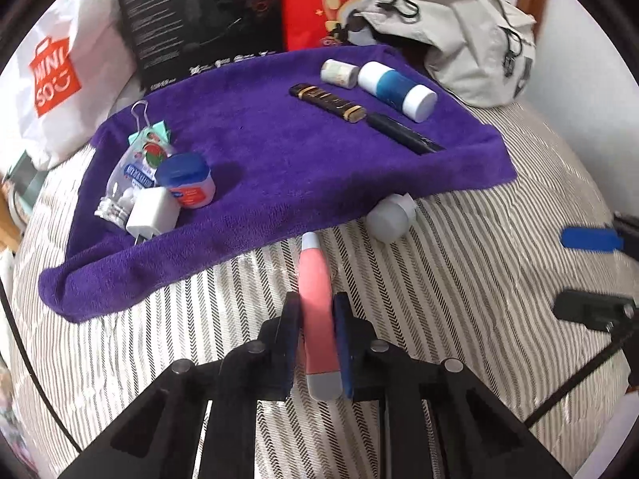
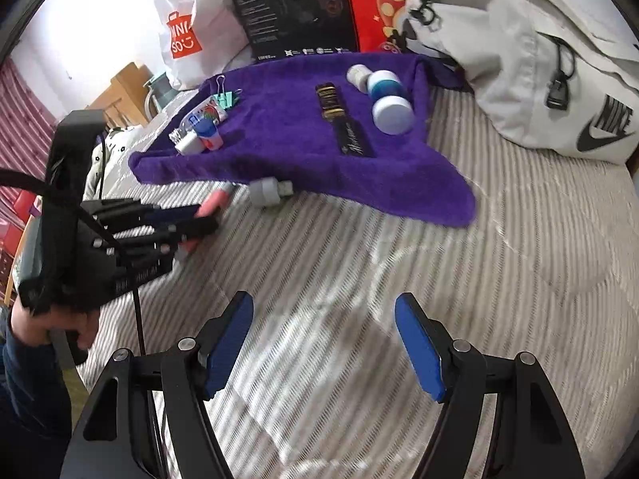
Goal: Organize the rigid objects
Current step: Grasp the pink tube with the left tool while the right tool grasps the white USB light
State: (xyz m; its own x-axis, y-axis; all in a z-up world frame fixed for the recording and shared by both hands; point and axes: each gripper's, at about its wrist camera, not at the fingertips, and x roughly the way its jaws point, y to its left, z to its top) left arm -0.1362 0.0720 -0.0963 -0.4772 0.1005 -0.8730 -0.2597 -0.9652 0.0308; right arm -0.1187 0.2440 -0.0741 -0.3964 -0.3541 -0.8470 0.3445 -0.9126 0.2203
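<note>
My left gripper (image 1: 316,311) is shut on a pink tube with grey ends (image 1: 315,299), held just above the striped bedding in front of the purple towel (image 1: 279,151). In the right wrist view the same pink tube (image 2: 213,201) pokes out of the left gripper (image 2: 199,219). A grey-white bottle (image 1: 391,217) lies at the towel's near edge. On the towel rest a blue-and-white bottle (image 1: 395,86), a small white jar (image 1: 339,73), a black-and-gold case (image 1: 329,101), a blue-lidded jar (image 1: 185,179) and a white charger (image 1: 153,211). My right gripper (image 2: 324,343) hangs open over bare bedding.
A grey backpack (image 2: 519,60) lies at the back right. A black box (image 1: 199,12), a red bag (image 1: 319,0) and a white shopping bag (image 1: 52,72) stand behind the towel. A person's hand (image 2: 36,327) holds the left gripper. The bed's left edge drops off.
</note>
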